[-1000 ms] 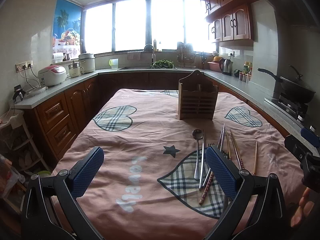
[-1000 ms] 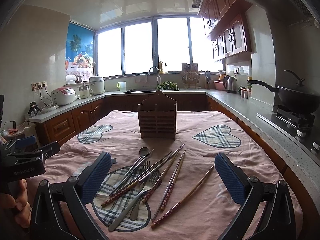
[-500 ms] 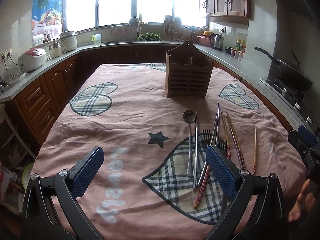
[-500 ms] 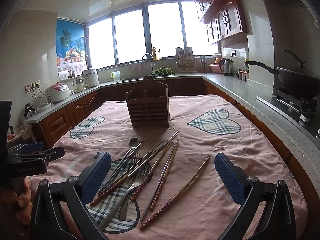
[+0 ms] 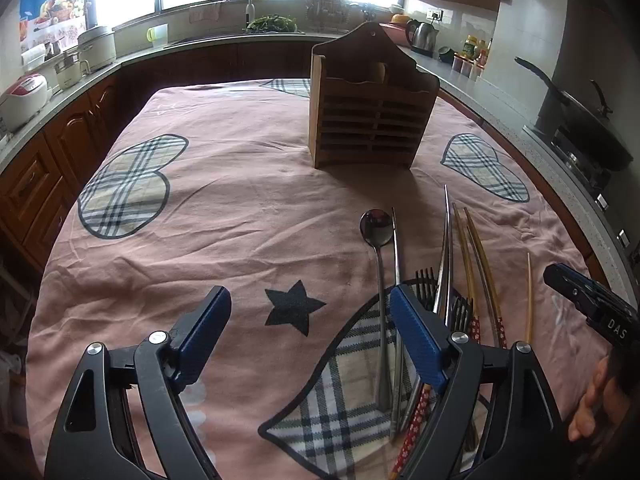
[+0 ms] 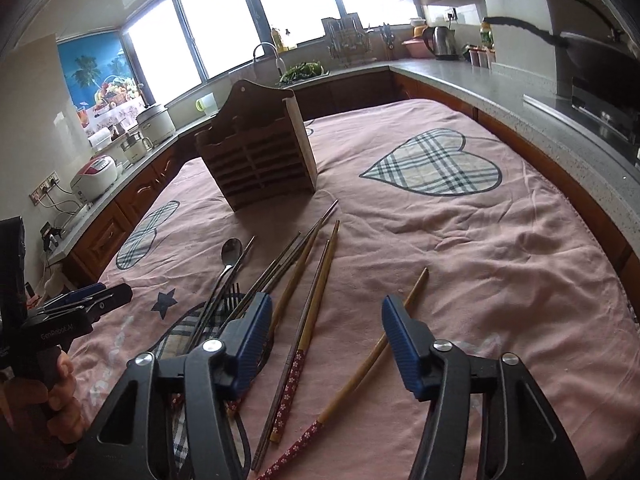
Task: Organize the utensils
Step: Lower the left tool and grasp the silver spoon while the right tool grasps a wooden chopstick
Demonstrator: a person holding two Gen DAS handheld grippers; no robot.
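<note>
Left tongs (image 5: 310, 332) cover the lower ends of the forks (image 5: 426, 284) and chopsticks (image 5: 484, 264). Holder (image 5: 370, 120) slot contents can't be made out. Lone chopstick (image 6: 372, 364) passes behind the right tongs (image 6: 326, 336); handles run off frame bottom.

We see a kitchen lit by bright windows (image 6: 256, 16) along the far wall. Grey counters (image 6: 500, 96) over dark wooden cabinets (image 5: 48, 160) wrap around the room. A pink cloth (image 5: 240, 208) with plaid hearts covers the central surface.
</note>
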